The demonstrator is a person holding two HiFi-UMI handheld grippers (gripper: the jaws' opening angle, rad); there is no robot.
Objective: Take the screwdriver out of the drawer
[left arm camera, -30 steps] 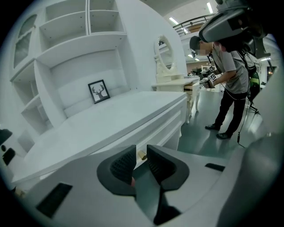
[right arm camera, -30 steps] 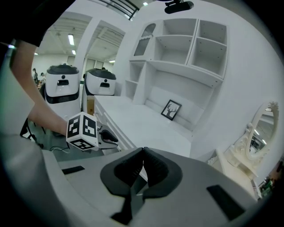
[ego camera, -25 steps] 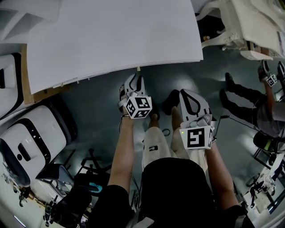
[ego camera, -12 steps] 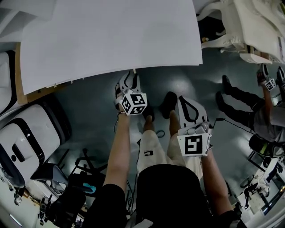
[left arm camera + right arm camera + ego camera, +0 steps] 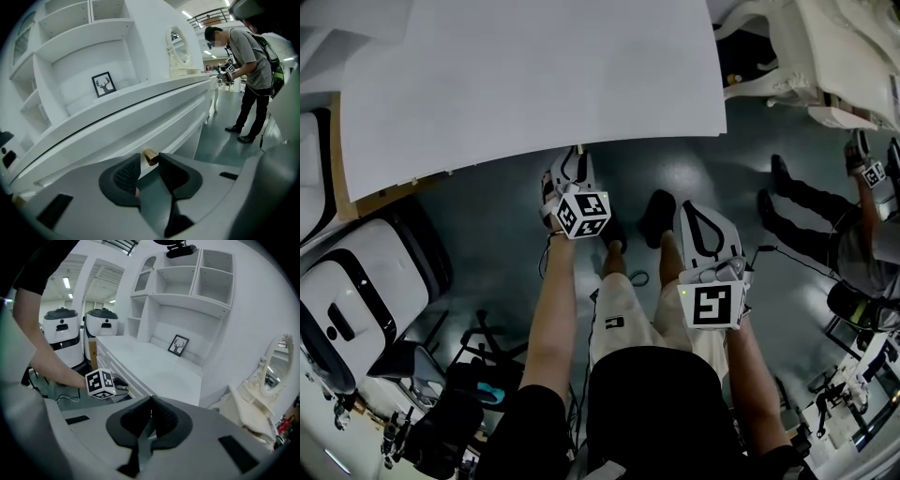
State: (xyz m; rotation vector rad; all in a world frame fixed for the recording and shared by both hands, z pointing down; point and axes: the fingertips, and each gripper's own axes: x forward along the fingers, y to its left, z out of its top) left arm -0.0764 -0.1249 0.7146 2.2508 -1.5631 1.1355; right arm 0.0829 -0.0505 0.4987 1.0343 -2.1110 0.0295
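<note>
The desk (image 5: 534,84) is smooth and white, seemingly painted, with a soft satin sheen. Its drawer knob (image 5: 150,157) is polished brass-coloured metal. The floor (image 5: 502,220) is glossy grey-green and throws back the ceiling lights. The right gripper (image 5: 151,398) has a smooth, matt grey plastic body and matt black pads (image 5: 164,416) with fine ribbing. The mirror (image 5: 273,364) has shiny glass in a carved, cream, low-sheen frame.

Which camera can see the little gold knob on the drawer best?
The left gripper view: the gold knob sits big and clear between the left gripper's closing jaws. The head view and right gripper view show it too small to tell.
</note>
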